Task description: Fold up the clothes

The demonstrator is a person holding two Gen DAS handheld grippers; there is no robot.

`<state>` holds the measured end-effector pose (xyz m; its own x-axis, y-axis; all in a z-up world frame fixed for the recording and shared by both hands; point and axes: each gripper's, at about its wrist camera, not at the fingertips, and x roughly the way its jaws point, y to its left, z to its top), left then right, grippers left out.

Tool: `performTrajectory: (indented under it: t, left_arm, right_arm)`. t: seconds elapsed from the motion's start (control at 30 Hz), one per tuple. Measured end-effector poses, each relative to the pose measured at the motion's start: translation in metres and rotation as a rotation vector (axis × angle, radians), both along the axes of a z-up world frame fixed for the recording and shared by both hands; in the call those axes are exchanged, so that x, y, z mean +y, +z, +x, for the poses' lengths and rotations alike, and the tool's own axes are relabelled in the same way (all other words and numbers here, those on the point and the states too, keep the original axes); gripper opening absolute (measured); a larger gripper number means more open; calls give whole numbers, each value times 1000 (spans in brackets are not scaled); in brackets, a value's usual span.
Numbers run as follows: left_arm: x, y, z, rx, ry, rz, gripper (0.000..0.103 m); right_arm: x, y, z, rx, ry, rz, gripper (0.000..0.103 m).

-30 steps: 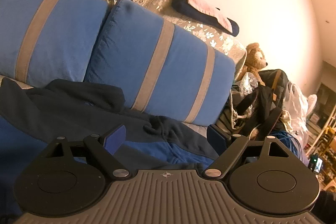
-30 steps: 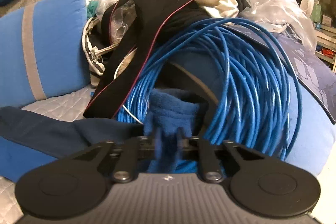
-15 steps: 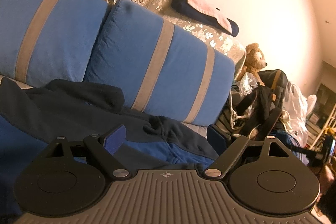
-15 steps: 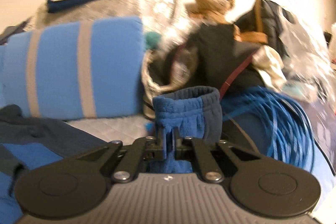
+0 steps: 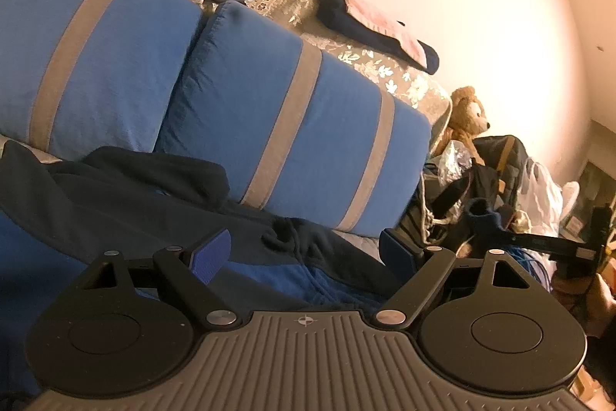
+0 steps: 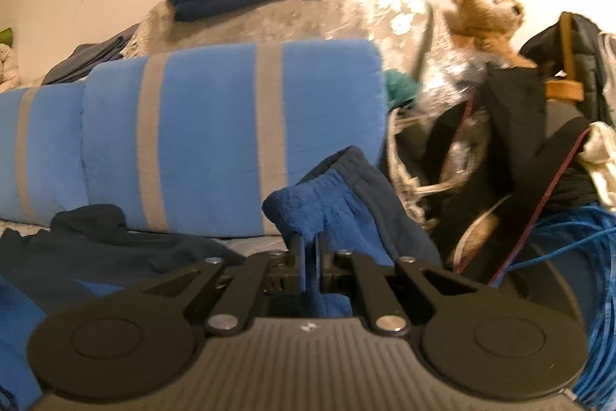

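the right wrist view is smeared with motion blur, worst around the teddy bear and the bags beside it. the blue fleece cuff hides its lower end behind the right hand-held gripper. the blue cable coil runs off the right edge

Black tongs, blue pads, silver screws, ribbed grey housing.

Blue fleece garment with dark navy panels, spread rumpled on sofa seat below striped cushions. Ribbed cuff of one sleeve raised, pinched upright, navy outside.
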<state>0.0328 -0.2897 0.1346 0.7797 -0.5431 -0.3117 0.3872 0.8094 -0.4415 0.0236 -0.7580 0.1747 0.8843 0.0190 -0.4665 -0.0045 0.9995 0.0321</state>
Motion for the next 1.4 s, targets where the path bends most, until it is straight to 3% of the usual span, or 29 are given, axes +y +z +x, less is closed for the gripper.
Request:
performTrajectory:
  t: [0.37, 0.53, 0.93, 1.13, 1.23, 1.3, 1.4]
  left_arm:
    - [10, -4, 9, 62, 52, -28, 85]
    - [8, -9, 15, 111, 24, -22, 85]
    - [4, -13, 15, 126, 7, 9, 85]
    - [3, -13, 14, 122, 9, 10, 85]
    - [2, -12, 14, 121, 8, 12, 85]
    - [2, -12, 14, 119, 7, 14, 85]
    - [3, -11, 14, 117, 6, 11, 85]
  right_arm:
    - [76, -9, 40, 115, 148, -48, 5]
    - [115, -14, 47, 168, 237, -85, 5]
    - [202, -46, 28, 238, 501, -161, 5]
    - [225, -74, 4, 283, 694, -302, 5]
    - [229, -86, -9, 312, 795, -384, 15]
    - [229, -90, -18, 312, 842, -437, 41]
    - [227, -92, -31, 294, 893, -512, 53]
